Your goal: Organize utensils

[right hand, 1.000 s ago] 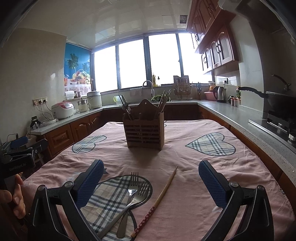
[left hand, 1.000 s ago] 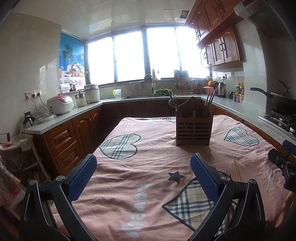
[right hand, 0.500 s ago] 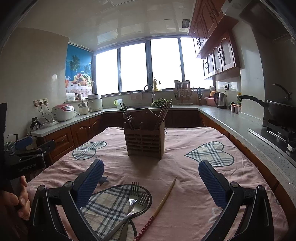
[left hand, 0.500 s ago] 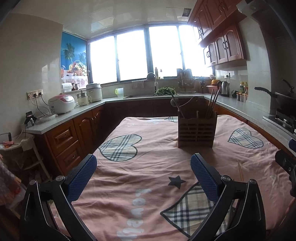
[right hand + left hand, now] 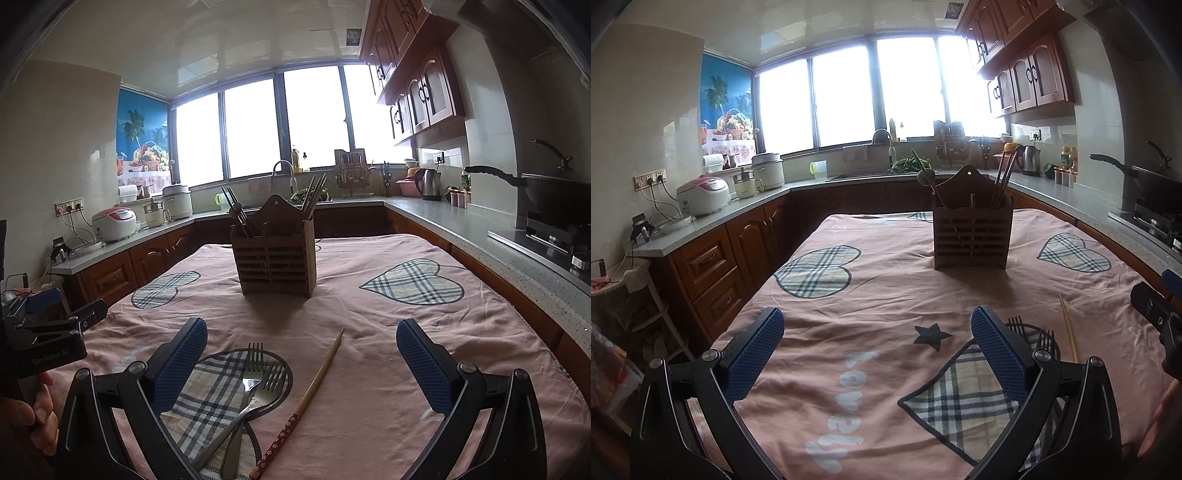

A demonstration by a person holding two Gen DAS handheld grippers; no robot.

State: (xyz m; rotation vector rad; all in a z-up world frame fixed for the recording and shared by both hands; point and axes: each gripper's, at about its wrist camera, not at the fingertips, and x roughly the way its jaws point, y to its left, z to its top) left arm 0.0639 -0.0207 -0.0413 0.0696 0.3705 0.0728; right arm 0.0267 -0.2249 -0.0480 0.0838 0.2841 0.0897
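A brown slatted wooden utensil holder [image 5: 274,254] stands mid-table on the pink cloth, with chopsticks and a spoon in it; it also shows in the left wrist view [image 5: 970,230]. Two metal forks [image 5: 255,384] lie crossed on a plaid heart patch, with a single chopstick [image 5: 314,387] with a red flowered end to their right. My right gripper [image 5: 301,363] is open and empty just above them. My left gripper [image 5: 873,349] is open and empty over the cloth, left of the fork tips [image 5: 1044,338] and the chopstick [image 5: 1069,330].
The table [image 5: 480,332] has kitchen counters on three sides. A rice cooker [image 5: 701,195] and pots stand on the left counter, a kettle [image 5: 428,183] at the back right, a wok [image 5: 554,188] on the stove at right. The left gripper's body [image 5: 48,332] shows at the right view's left edge.
Both grippers have drawn back and tipped a little, so the holder sits slightly farther off. The forks and chopstick now show in the left view. Both grippers stay open.
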